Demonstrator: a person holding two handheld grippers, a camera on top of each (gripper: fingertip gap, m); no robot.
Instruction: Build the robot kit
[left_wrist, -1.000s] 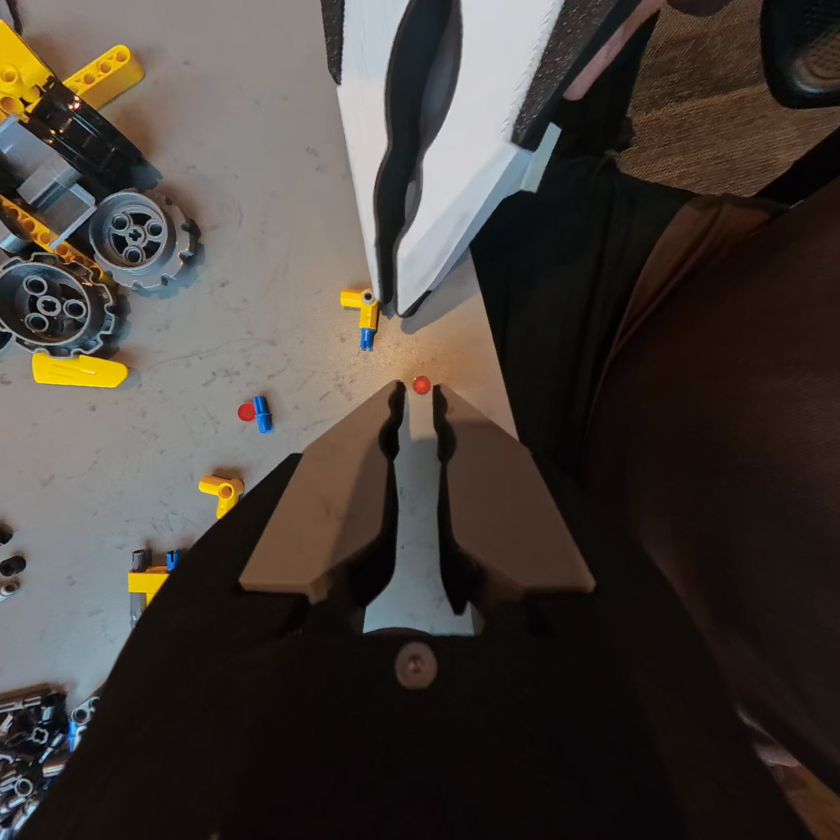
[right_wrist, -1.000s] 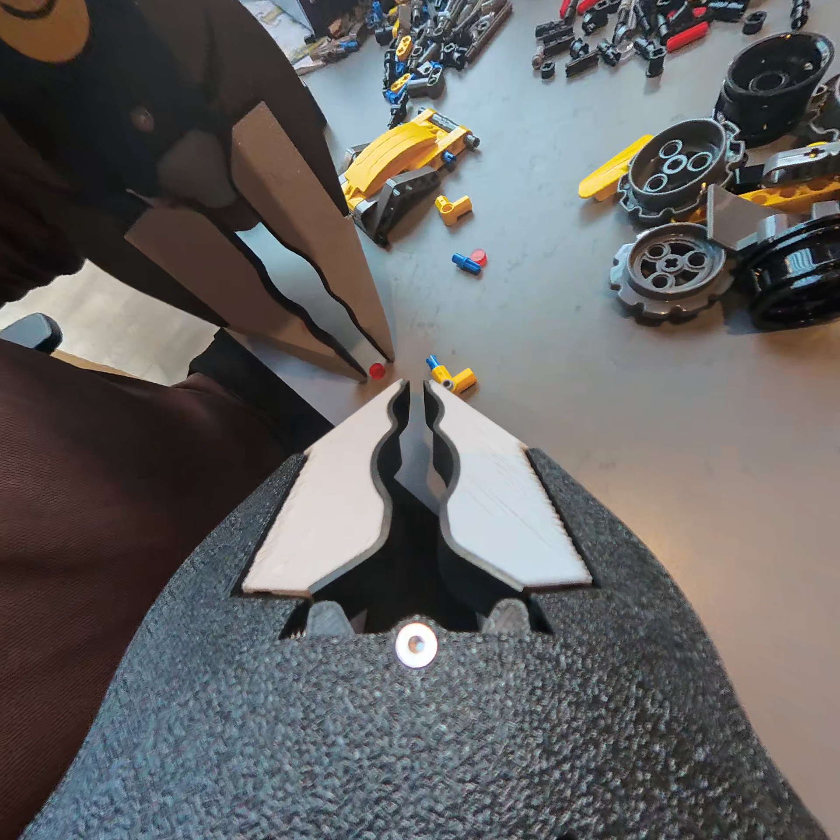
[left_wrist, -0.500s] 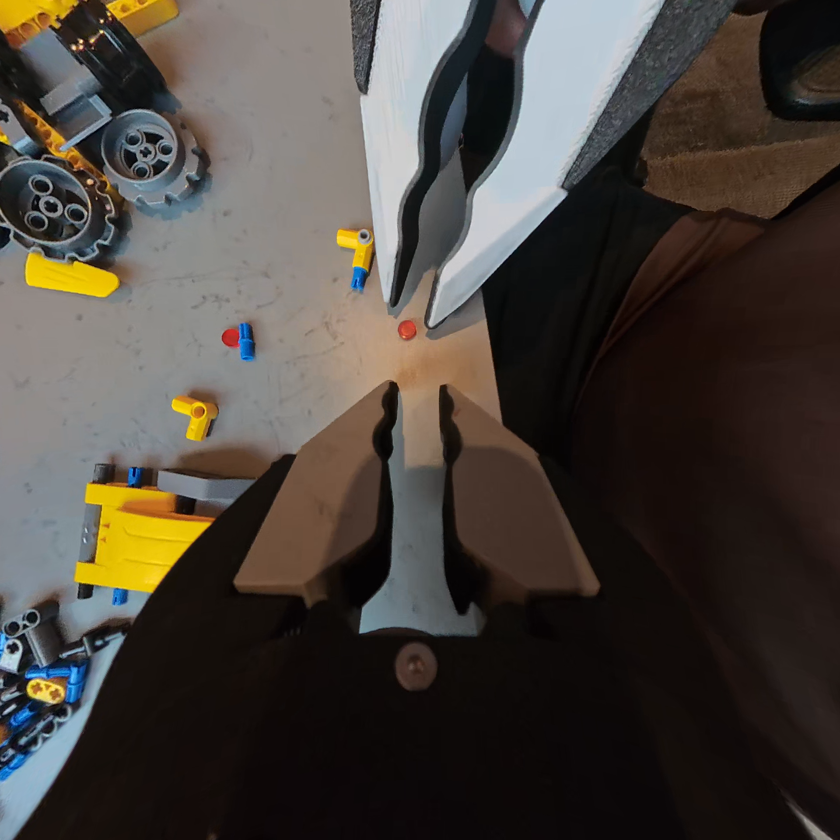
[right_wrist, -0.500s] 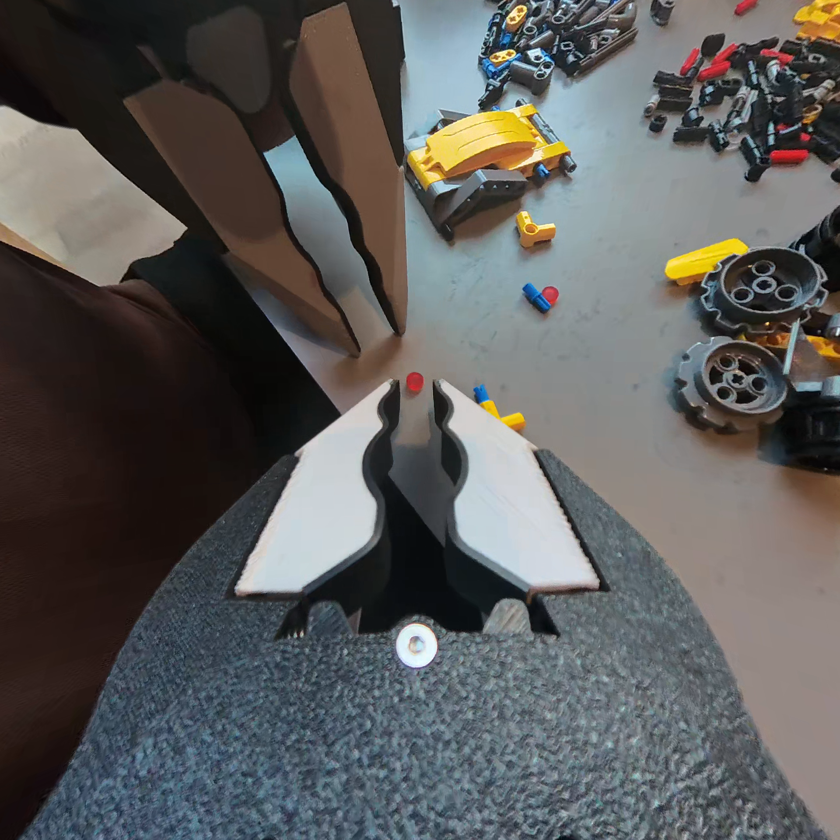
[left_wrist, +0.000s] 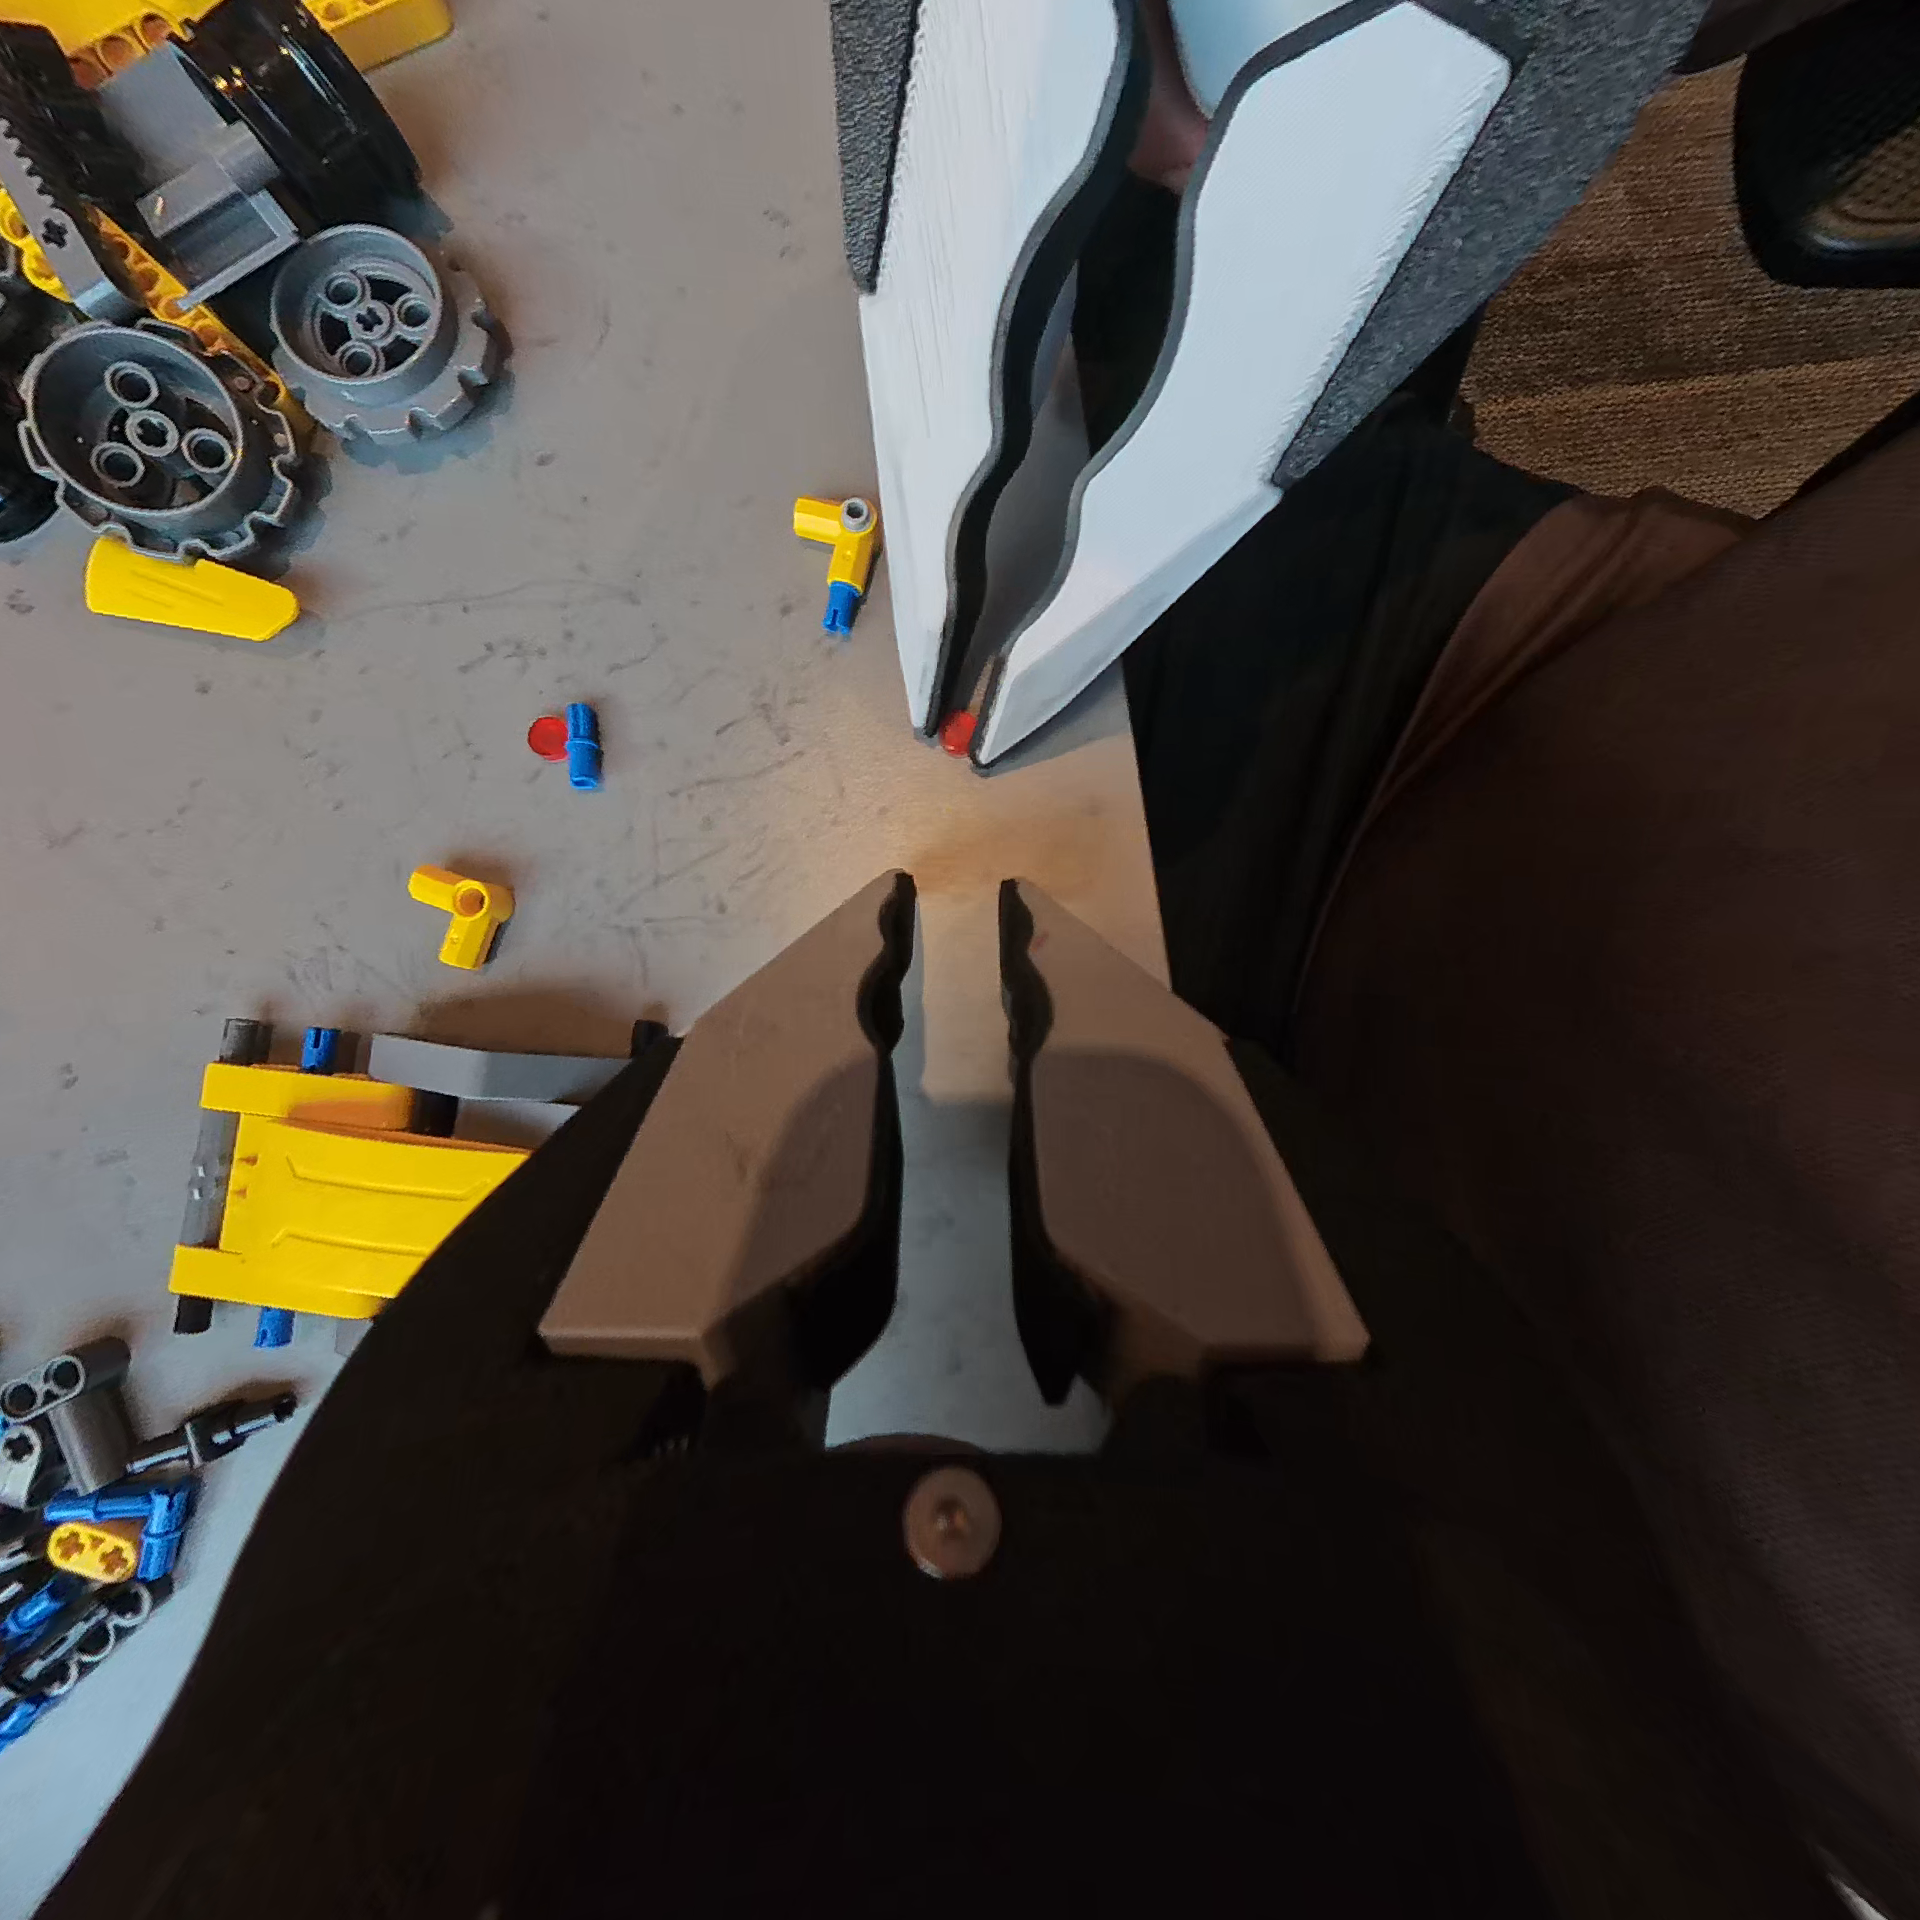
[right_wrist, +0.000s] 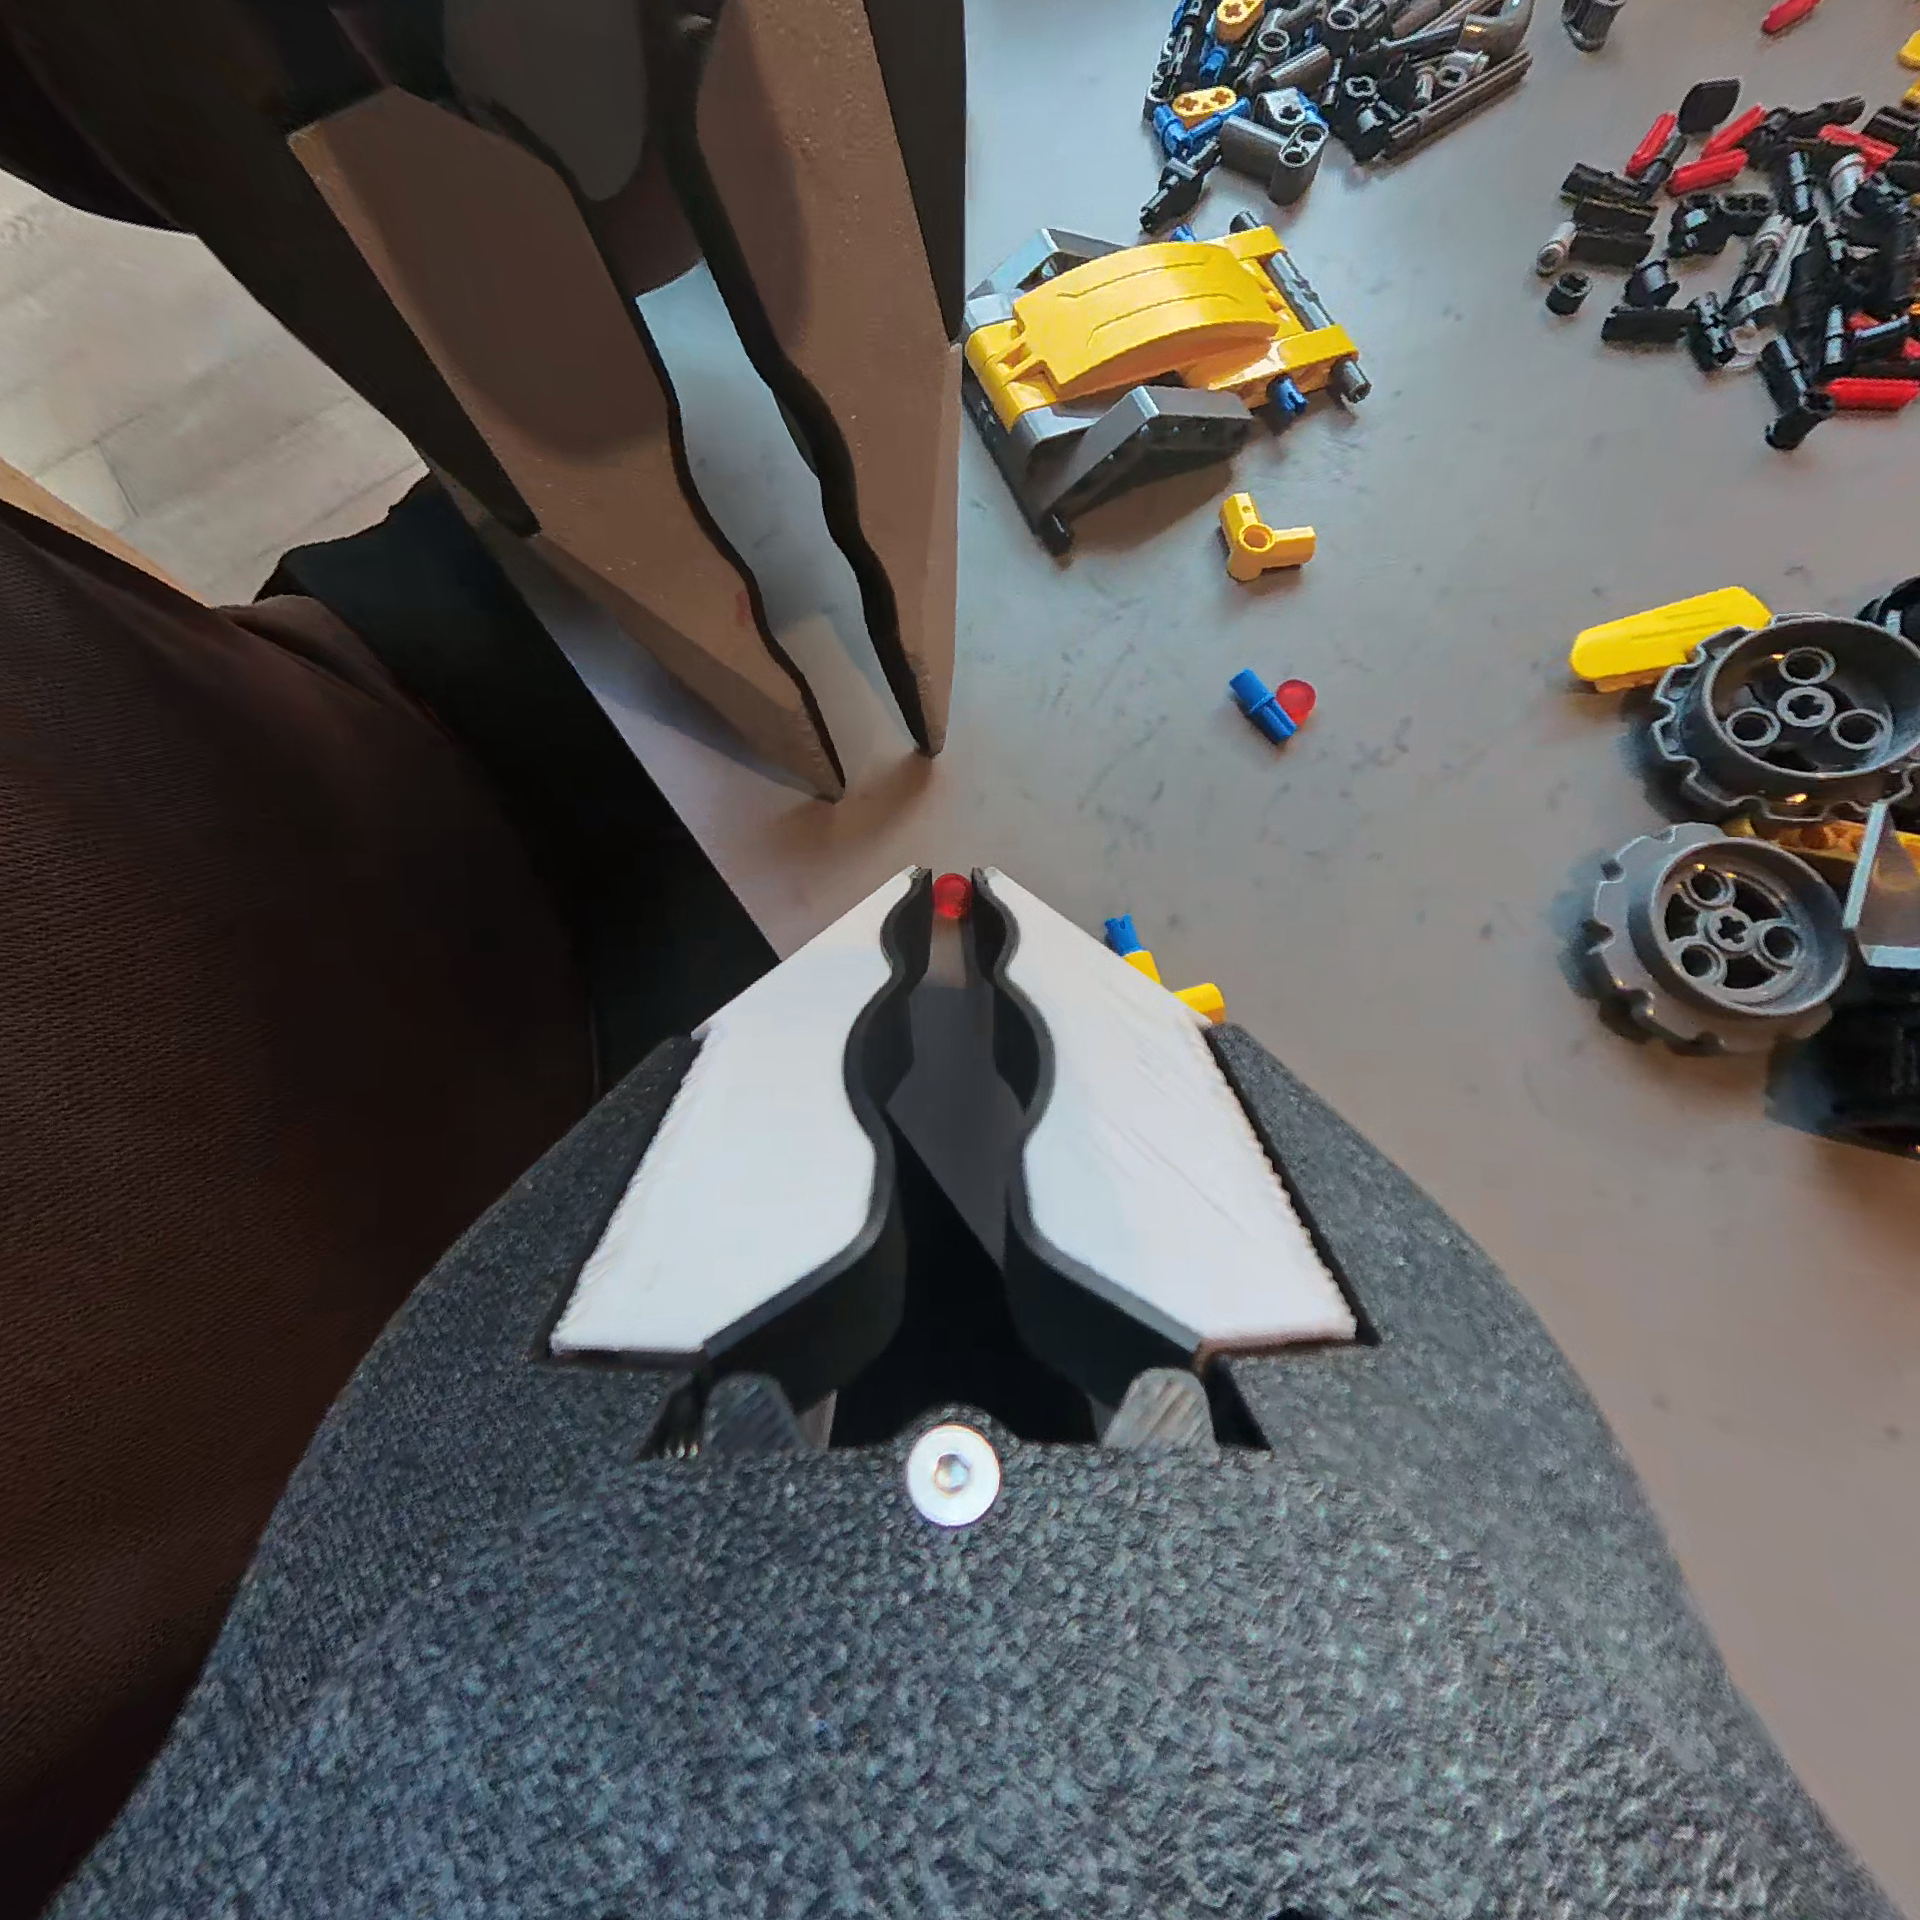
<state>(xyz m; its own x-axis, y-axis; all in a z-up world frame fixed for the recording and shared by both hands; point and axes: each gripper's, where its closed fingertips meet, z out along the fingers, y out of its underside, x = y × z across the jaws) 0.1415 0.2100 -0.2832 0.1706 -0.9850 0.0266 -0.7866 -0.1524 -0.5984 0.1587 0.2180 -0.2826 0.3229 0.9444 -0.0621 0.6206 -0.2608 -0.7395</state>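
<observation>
A small round red stud (right_wrist: 950, 896) lies near the front edge of the grey table (right_wrist: 1403, 1299). My right gripper (right_wrist: 951, 879), with white fingers, is shut on it at the very tips. The left wrist view shows the same grip, with the stud (left_wrist: 958, 730) pinched between the white tips of the right gripper (left_wrist: 961, 740). My left gripper (left_wrist: 956, 891), with brown fingers, is a little open and empty, a short way from the stud. It also shows in the right wrist view (right_wrist: 881, 771), tips down at the table.
A yellow elbow with a blue pin (left_wrist: 847, 551) lies beside the right gripper. Farther off are another red stud with a blue pin (left_wrist: 566, 740), a yellow elbow (left_wrist: 464, 914), a yellow-grey panel assembly (left_wrist: 343, 1174), grey wheels (right_wrist: 1725, 935) and heaps of small parts (right_wrist: 1766, 208). A person's dark clothing (left_wrist: 1558, 1039) is at the table's edge. Both grippers' tips are close together, under 4 cm apart. From the left gripper's tips to the yellow elbow (left_wrist: 464, 914) is close to 8 cm. Look for it in the right wrist view (right_wrist: 1252, 529) too.
My right gripper has swung over to the red stud, opened, and closed its tips on it. My left gripper has drawn back from the stud, which lay just off its tips a second ago.
</observation>
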